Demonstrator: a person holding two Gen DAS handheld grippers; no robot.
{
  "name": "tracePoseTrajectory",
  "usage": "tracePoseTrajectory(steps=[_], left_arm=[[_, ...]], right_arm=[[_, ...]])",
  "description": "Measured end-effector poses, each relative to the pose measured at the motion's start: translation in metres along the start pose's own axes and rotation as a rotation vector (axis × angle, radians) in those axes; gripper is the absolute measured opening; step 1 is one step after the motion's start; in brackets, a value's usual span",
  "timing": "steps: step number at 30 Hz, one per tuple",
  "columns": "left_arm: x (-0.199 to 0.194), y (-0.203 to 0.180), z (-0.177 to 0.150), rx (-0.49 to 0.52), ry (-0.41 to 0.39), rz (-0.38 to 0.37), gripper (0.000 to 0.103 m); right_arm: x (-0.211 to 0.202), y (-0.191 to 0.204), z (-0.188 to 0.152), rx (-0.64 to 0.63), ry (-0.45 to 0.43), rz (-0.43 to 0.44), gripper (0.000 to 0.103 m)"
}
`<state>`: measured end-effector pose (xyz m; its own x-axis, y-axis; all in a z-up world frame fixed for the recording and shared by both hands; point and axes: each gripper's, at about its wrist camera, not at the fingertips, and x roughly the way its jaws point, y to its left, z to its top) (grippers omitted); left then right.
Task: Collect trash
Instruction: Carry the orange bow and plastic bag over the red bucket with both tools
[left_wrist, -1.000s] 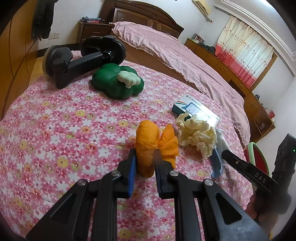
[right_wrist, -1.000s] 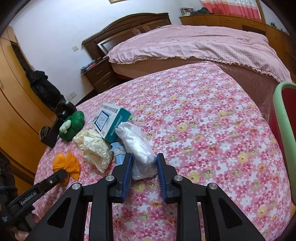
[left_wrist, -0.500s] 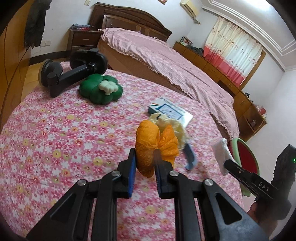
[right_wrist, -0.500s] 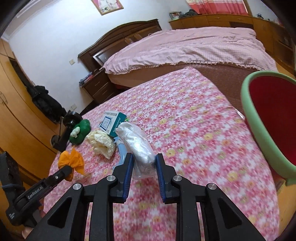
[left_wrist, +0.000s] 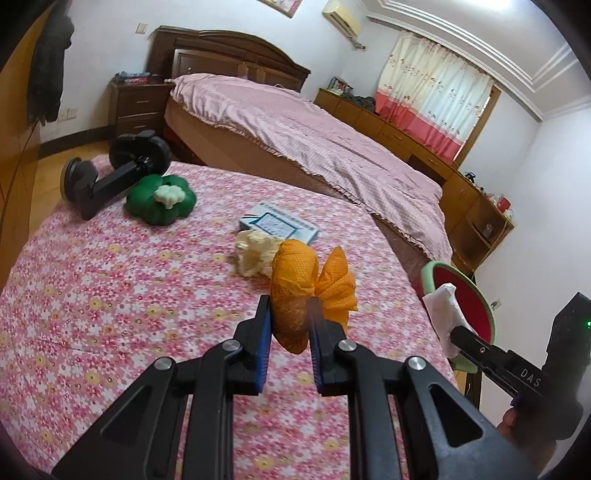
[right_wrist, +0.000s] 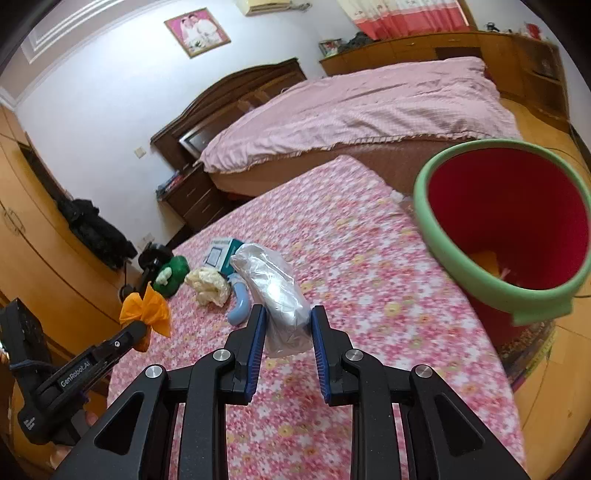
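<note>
Carrying, two items in transit: left gripper (left_wrist: 289, 315) clamped on an orange mesh wad (left_wrist: 295, 291); right gripper (right_wrist: 287, 325) clamped on a crumpled clear plastic bag (right_wrist: 275, 291), both lifted off the floral tablecloth (right_wrist: 369, 295). Destination: red bin with green rim (right_wrist: 476, 275) at the table's right edge, some scraps already inside. Outstanding on the cloth, far left: cream crumpled wad (right_wrist: 208, 286), blue curved piece (right_wrist: 240, 308), medicine box (right_wrist: 219, 254). Judged roughly midway.

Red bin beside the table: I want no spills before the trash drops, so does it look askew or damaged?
The red bin looks tipped toward the table, though the fisheye lens may exaggerate that. A strip of its green rim juts out loose at the near edge. Something pale lies inside; nothing looks spilled.
</note>
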<state>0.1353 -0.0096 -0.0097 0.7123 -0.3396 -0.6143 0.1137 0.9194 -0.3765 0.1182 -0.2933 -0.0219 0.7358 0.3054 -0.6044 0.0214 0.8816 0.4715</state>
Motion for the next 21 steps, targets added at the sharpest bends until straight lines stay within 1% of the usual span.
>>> tracePoseTrajectory(steps=[15, 21], left_arm=[[-0.029, -0.053, -0.011, 0.103, -0.034, -0.054, 0.018], [-0.027, -0.079, -0.01, 0.15, -0.028, -0.093, 0.018]], right_arm=[[-0.065, -0.021, -0.008, 0.043, -0.116, -0.007, 0.025], [-0.085, -0.035, -0.006, 0.075, -0.167, -0.021, 0.025]])
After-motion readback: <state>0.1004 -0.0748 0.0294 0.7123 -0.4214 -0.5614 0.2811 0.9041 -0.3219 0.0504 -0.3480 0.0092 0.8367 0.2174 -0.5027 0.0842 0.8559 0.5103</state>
